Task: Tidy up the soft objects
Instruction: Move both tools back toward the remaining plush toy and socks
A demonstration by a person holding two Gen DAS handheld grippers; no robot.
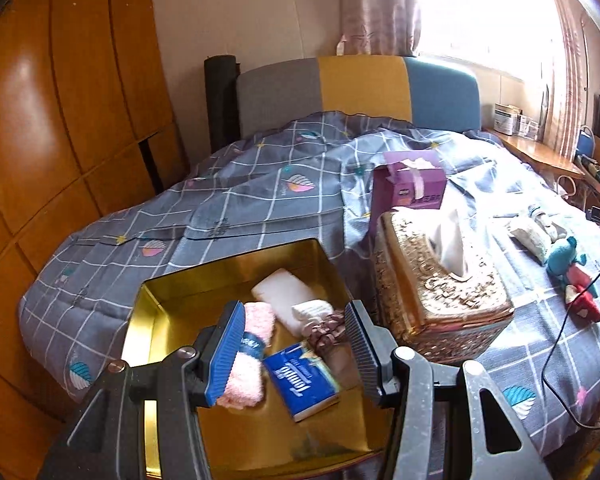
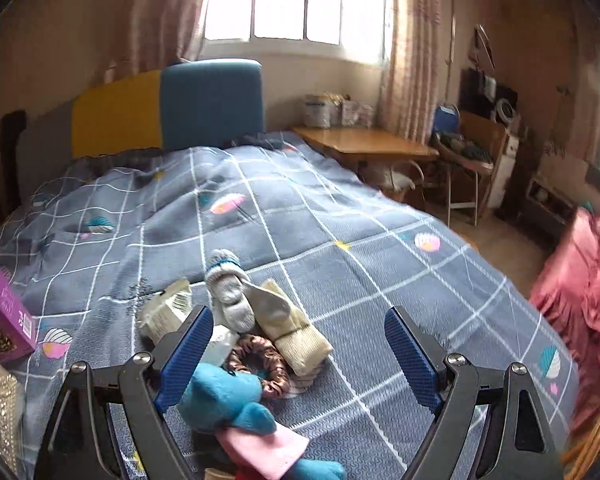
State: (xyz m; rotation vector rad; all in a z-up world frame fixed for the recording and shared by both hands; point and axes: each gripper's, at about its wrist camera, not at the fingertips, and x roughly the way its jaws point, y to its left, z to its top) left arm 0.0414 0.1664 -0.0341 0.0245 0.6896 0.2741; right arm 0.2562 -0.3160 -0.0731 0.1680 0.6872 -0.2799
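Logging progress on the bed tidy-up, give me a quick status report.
Left hand-held gripper open over gold tin, holding nothing. Right hand-held gripper open above sock pile. Blue plush lies nearest, nothing blocking.

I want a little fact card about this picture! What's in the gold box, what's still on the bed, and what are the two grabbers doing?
place: bed with grey checked quilt
gold tin: pink towel, white pad, blue tissue pack, white sock roll, scrunchie
beside tin: woven tissue box, purple box
still on bed: blue plush toy, brown scrunchie, beige sock roll, grey socks
left gripper: open, over the tin, holding nothing
right gripper: open, over the pile
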